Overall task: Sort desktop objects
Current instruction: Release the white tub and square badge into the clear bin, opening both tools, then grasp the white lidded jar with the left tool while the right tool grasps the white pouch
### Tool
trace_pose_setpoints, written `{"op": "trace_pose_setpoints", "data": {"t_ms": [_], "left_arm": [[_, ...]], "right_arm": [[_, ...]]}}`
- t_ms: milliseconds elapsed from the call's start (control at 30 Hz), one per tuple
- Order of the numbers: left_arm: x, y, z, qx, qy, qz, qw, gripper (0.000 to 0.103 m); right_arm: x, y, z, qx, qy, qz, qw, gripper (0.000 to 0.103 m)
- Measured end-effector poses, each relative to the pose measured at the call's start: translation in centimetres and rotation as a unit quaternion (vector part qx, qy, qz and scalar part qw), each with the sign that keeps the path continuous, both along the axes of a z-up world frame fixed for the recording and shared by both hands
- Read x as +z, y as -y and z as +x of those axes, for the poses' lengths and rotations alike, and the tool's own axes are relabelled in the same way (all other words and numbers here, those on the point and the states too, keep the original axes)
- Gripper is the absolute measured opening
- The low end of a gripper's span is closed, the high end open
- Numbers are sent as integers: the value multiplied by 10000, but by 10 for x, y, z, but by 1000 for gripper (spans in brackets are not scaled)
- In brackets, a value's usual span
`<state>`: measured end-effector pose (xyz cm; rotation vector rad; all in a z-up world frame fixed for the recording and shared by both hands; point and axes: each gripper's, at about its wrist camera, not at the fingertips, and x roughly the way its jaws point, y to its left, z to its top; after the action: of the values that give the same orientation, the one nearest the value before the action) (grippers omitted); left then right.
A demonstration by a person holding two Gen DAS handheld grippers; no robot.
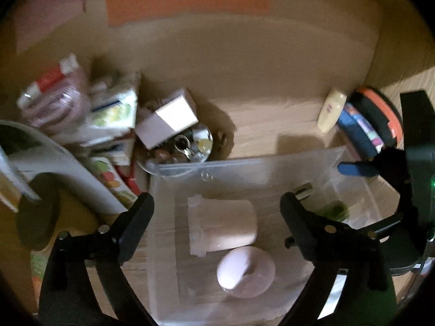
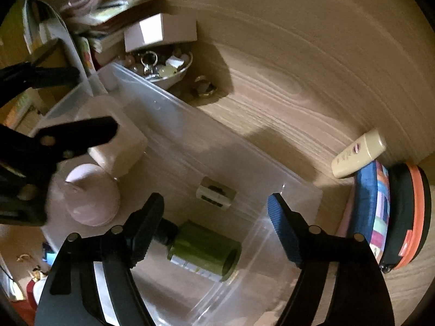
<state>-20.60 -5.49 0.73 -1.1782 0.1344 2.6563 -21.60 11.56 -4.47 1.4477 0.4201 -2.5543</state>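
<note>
A clear plastic bin [image 1: 244,168] [image 2: 174,103] stands on the wooden desk. In it lie a white jar [image 1: 223,225] [image 2: 119,149], a pale pink round container [image 1: 244,271] [image 2: 92,198], a green bottle with a black cap [image 2: 204,250] and a small silver-white item [image 2: 216,197]. My left gripper [image 1: 217,212] is open and empty above the white jar. My right gripper [image 2: 216,212] is open and empty above the green bottle. A cream tube [image 1: 331,110] [image 2: 359,153] lies on the desk beyond the bin.
A pile of books and boxes [image 1: 108,119] [image 2: 114,21] and a bowl of trinkets [image 1: 185,149] [image 2: 163,65] sit at the left. A white box [image 1: 171,116] [image 2: 160,31] rests on them. A black-and-orange round case [image 1: 380,119] [image 2: 410,217] and a colourful pouch [image 2: 372,206] stand at the right.
</note>
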Motion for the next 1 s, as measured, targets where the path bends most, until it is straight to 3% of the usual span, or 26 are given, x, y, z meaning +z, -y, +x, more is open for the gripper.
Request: {"op": "trace_pose_setpoints", "data": {"t_ms": [333,567,733,1000], "left_arm": [[45,13,53,115,-798,28,9967,100],[58,21,92,179,-1280,-49,9916,102],[59,24,114,234,-1422,-101,9895,102],[44,27,142,340,-1342,-86,9903,102]], "right_arm": [[46,-14,49,-116,-784,-532,9954,81],[82,-14,104,-38,-1507,-719,9859,87],[91,-9,139,19,-1907,-680,9793,96],[79,-16,172,-121,-2035,-624,9770,97]]}}
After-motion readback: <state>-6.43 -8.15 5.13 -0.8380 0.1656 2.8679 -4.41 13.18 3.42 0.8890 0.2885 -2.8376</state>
